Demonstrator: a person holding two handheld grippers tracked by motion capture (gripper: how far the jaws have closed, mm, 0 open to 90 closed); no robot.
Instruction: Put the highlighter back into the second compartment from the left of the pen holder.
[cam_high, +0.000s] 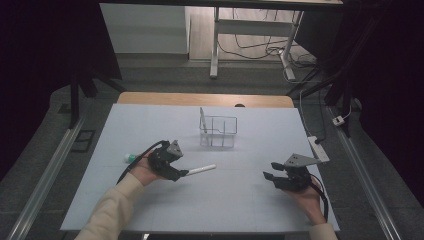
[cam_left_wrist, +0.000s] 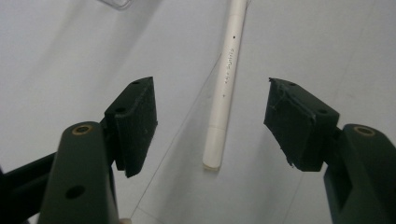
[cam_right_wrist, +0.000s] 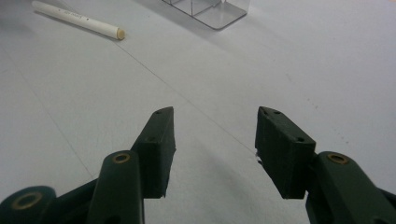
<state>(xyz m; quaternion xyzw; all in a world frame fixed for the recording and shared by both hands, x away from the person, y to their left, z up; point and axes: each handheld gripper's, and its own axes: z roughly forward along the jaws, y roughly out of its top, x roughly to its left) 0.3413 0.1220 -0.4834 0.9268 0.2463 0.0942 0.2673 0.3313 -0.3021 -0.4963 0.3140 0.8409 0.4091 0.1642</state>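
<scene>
A white pen (cam_high: 201, 170) lies flat on the white table (cam_high: 150, 200), a little left of the middle. My left gripper (cam_high: 181, 173) is at the pen's near end, pointing along it. In the left gripper view the pen (cam_left_wrist: 226, 79) runs up between the two black pads (cam_left_wrist: 135, 121), which stand wide apart and do not touch it; the left gripper (cam_left_wrist: 210, 121) is open. My right gripper (cam_high: 270, 171) hovers low at the right with its jaws apart and nothing between them. In its own view the right gripper (cam_right_wrist: 215, 135) faces bare table, with the pen (cam_right_wrist: 77, 18) far off.
A clear plastic organizer (cam_high: 217, 131) with compartments stands at the table's middle back, and its corner (cam_right_wrist: 205, 9) shows in the right gripper view. A small green-and-white item (cam_high: 130, 158) lies behind my left hand. A power strip (cam_high: 318, 148) rests by the table's right edge.
</scene>
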